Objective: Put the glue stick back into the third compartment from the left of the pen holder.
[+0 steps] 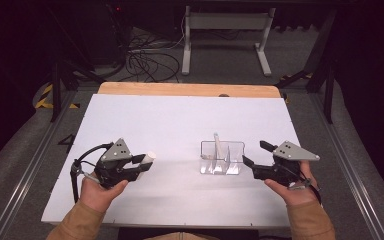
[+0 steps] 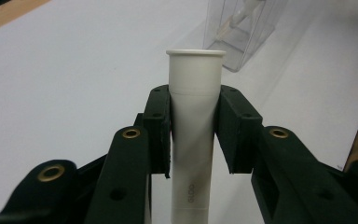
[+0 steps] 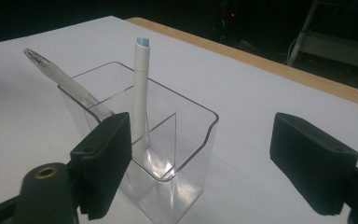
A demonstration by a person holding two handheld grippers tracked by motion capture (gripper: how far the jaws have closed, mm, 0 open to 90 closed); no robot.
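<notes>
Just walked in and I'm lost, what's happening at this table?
A person holds a tool in each hand over a white table. The left tool is clamped on a white tube. The right tool is open, beside a clear holder with two pens leaning inside.

The tube (image 2: 193, 135) in the left gripper (image 2: 193, 130) looks like matt white plastic, smooth, with faint embossed lettering. Jaws are matt black plastic with brass-coloured rivets. The holder (image 3: 168, 140) is clear glossy plastic, pretty reflective. The white pen (image 3: 140, 93) inside looks matt, the other pen (image 3: 65, 79) frosted. The table (image 1: 155, 120) is a smooth matt white sheet with a bare wood edge.
</notes>
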